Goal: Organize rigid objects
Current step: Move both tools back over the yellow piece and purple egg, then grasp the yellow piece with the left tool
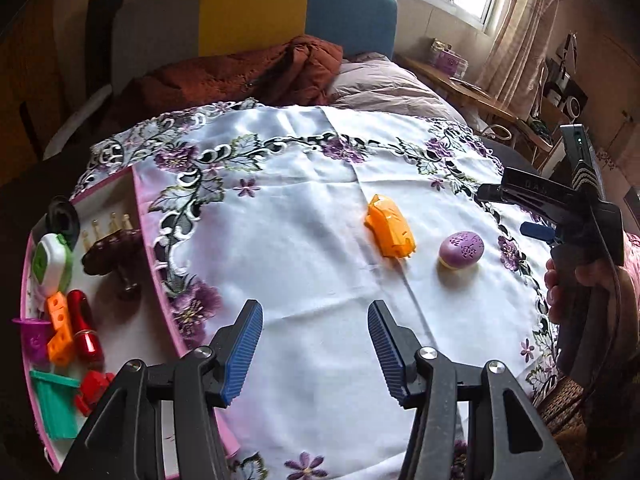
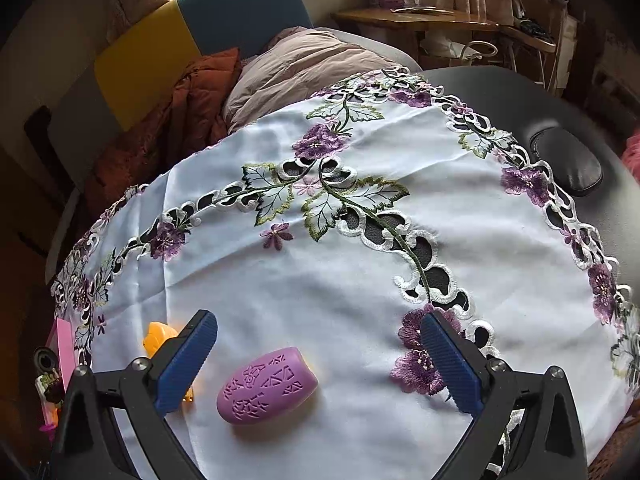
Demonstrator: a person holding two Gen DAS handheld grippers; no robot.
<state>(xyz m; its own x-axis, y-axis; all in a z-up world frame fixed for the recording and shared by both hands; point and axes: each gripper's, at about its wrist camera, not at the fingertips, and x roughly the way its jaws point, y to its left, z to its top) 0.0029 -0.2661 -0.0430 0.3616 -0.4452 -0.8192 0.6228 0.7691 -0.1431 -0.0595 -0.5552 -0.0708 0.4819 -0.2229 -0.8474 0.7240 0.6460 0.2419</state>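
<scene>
On the white embroidered cloth [image 1: 304, 216] lie an orange plastic toy [image 1: 390, 226] and, to its right, a purple egg-shaped piece with cut-out patterns [image 1: 461, 250]. My left gripper [image 1: 316, 348] hovers open over bare cloth in front of them, with nothing between its blue pads. At the right edge a hand [image 1: 560, 284] holds my right gripper [image 1: 516, 212] near the purple piece. In the right wrist view my right gripper [image 2: 318, 360] stands wide open. The purple piece [image 2: 267, 390] lies between its fingers, untouched. The orange toy [image 2: 160, 338] is partly hidden behind the left finger.
A pink-rimmed tray [image 1: 138, 208] at the cloth's left edge holds several small items: a red cylinder [image 1: 82, 330], orange cubes [image 1: 60, 332], a green box [image 1: 54, 404], a dark brush [image 1: 112, 250]. Behind the table are bedding and a colourful headboard [image 1: 280, 12]. A black pad [image 2: 568, 160] lies far right.
</scene>
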